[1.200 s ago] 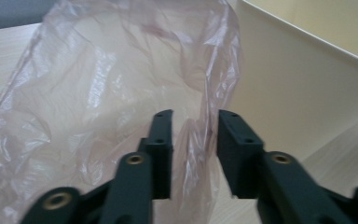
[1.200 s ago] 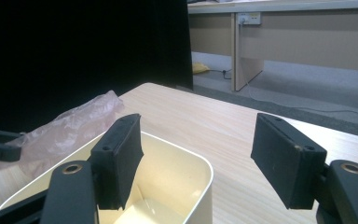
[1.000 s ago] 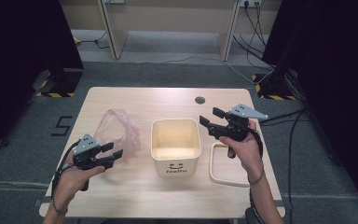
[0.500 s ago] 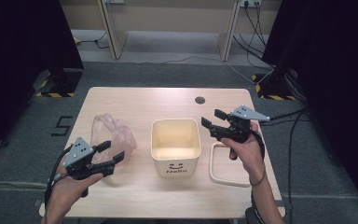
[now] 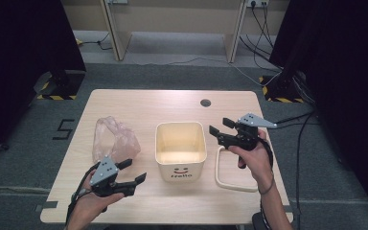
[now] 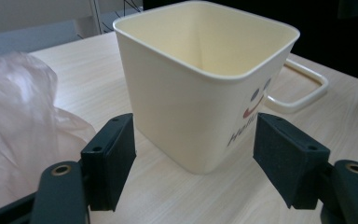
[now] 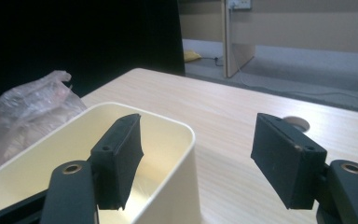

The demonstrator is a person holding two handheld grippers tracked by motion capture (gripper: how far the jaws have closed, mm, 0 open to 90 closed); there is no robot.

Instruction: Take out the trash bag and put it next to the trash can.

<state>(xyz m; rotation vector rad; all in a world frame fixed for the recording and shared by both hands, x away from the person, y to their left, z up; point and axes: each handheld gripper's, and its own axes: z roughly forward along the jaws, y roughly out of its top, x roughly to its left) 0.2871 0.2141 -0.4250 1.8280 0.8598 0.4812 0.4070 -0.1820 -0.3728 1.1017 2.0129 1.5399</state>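
Left tongs (image 5: 133, 171): released, jaws just been opening with nothing between them; low over the front left of the surface, pointing at the bin.
Right tongs (image 5: 221, 127): released, empty, held just right of the bin's rim.
Bin (image 5: 180, 149): cream, square, upright mid-surface; a clear bag (image 5: 112, 138) lies to its left.
Surface (image 5: 139, 103): pale wood, round cable hole (image 5: 205, 102) near the far edge.
Room: grey floor, dark curtains at both sides, cables beyond.
High view: cream frame (image 5: 235, 170) lying flat right of the bin.
Left gripper view: smiley and lettering on the bin's wall.
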